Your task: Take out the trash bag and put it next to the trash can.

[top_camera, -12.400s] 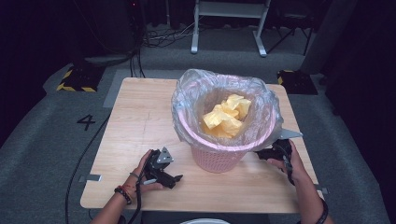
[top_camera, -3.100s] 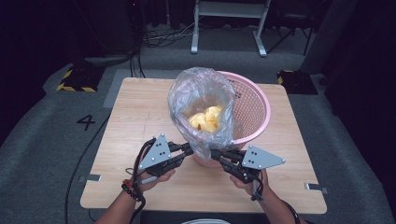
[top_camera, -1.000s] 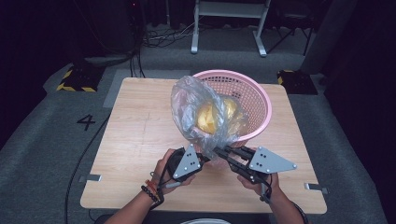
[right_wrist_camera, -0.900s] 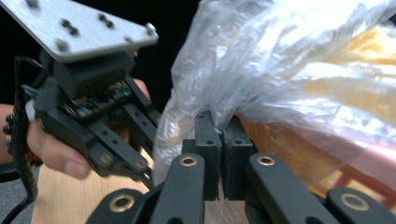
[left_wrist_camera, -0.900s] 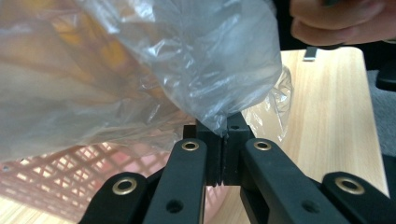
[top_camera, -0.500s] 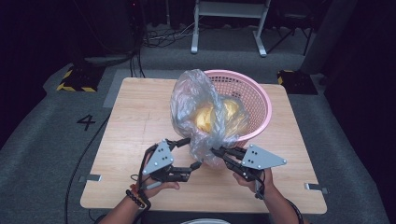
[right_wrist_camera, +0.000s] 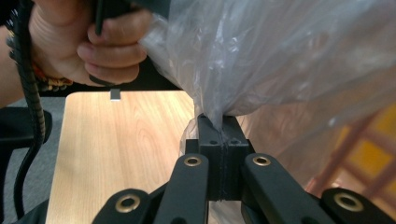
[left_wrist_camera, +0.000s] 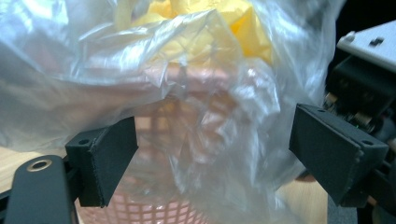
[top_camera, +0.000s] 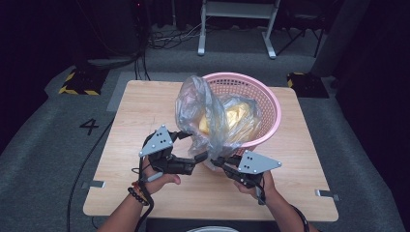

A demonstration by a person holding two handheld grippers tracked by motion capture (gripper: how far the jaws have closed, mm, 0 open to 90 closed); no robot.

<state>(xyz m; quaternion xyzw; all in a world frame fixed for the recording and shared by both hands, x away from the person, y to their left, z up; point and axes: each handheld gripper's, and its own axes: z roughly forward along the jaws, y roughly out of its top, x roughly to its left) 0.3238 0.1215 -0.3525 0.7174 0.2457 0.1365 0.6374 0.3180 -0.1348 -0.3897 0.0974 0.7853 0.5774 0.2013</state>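
High view shows the worktop [top_camera: 145, 193] carrying a pink basket [top_camera: 270, 104] toward its far right, and that basket serves as the landmark for everything else. A clear plastic bag [top_camera: 203, 111] with crumpled yellow paper [top_camera: 232, 116] inside rises out of the basket's near rim and leans toward the person, its gathered lower part hanging just in front of the basket. On the near side of the basket the right tool [top_camera: 216, 162] is clamped tight on a pinched fold of the film, as the right gripper view confirms with the jaws pressed together on the bag [right_wrist_camera: 219, 123]. Left of the basket's near rim, the left tool [top_camera: 196, 147] has just been opening; in the left gripper view its jaws stand wide with the bag [left_wrist_camera: 196, 116] between them but not pressed. My judgement is that the whole load now hangs from one small pinch, so thin film could stretch, tear or slip free, dropping the bag back into the basket. A pull by the right tool alone might also tip or drag the light basket. If the left tool closes again blindly, it may catch basket mesh instead of film. The bag's open mouth could spill paper.
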